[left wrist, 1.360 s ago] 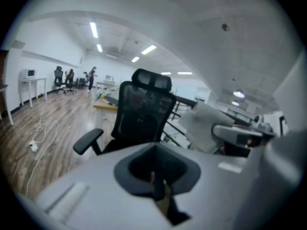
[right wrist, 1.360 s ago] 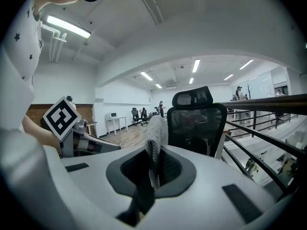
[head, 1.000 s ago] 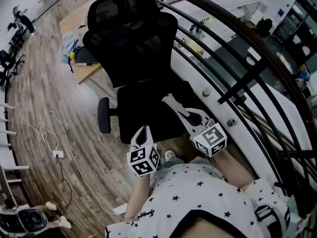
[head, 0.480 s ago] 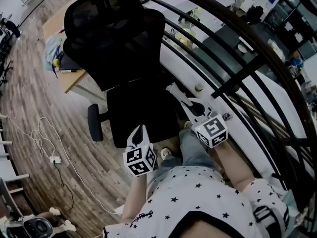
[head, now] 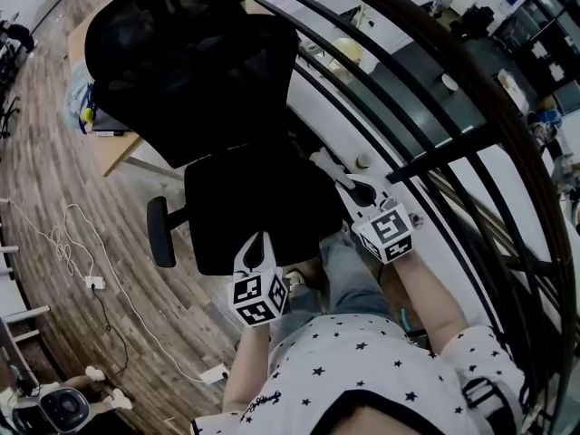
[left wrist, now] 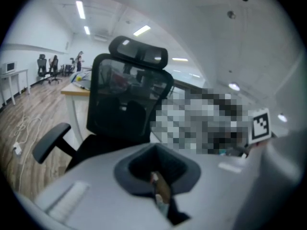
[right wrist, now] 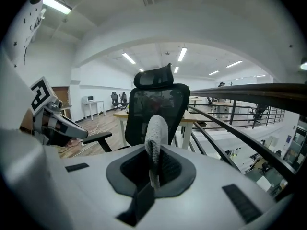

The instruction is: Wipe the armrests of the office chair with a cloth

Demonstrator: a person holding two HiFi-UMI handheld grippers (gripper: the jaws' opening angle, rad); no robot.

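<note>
Seen from above, facing the front of a black mesh-backed office chair (head: 195, 80) drawn up beside a dark curved metal railing (head: 444, 152), both tools raised and no wiping yet under way. Over the railing-side edge of the chair's seat, the right gripper (head: 331, 172), clamped tight on a pale grey knitted cloth (right wrist: 155, 137) pinched by its lower end and standing up out of the jaws, apparently to leave a free fold for pressing onto padding. Just off the front edge of the chair's seat, the left gripper (head: 261, 243), jaws pressed together on nothing discernible, seemingly kept clear of the work or ready to steady the chair. On the chair's side away from the railing, a black padded armrest (head: 160, 232), bare and well apart from the cloth. No clear sight of the opposite armrest on the chair's railing side, somewhere below the right tool; probably the first target, judging by the cloth's position.
</note>
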